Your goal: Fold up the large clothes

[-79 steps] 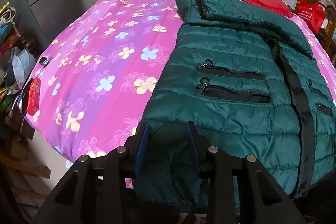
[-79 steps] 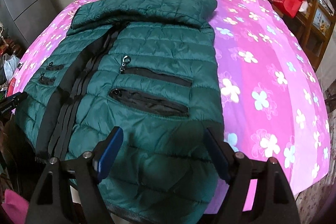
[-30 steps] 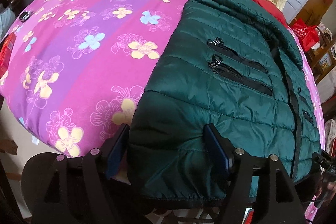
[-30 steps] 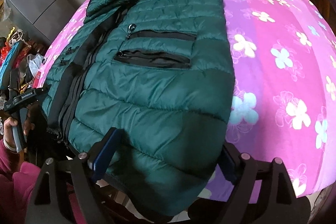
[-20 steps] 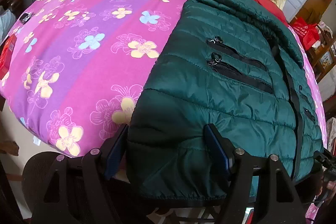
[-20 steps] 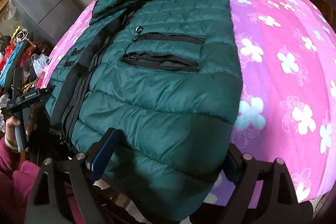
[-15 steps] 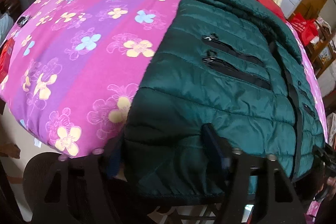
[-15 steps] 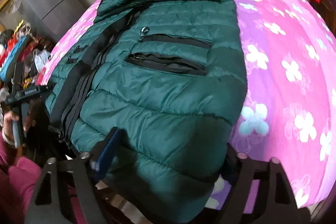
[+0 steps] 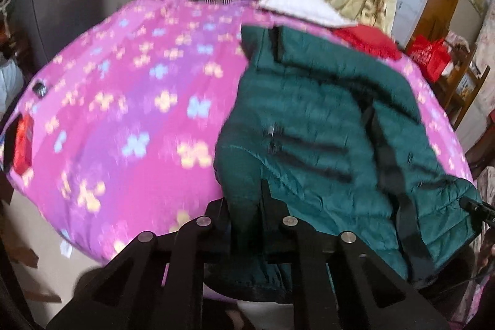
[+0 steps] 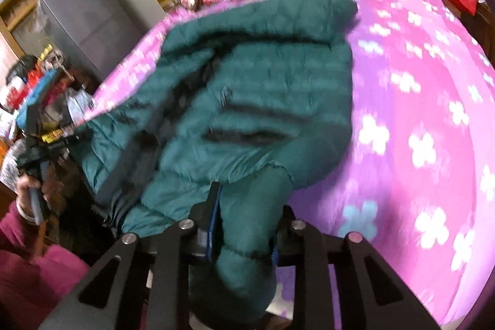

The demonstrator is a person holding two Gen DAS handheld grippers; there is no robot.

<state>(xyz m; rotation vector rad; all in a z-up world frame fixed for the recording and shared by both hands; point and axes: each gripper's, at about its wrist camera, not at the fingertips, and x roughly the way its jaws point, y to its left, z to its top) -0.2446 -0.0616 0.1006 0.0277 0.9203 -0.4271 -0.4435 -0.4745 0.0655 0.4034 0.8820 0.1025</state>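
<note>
Both grippers, left gripper and right gripper, have their fingers closed tight on the hem corners of the green jacket, which lies zipped on the bed. Folding seems barely begun; no fold is laid yet.

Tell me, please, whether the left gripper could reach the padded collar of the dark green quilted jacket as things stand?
Probably not: the left gripper is shut on the jacket hem, and the collar lies across the garment's whole length.

Both grippers are clamped: left gripper pinches the jacket hem, right gripper squeezes the other corner, both held low.
</note>
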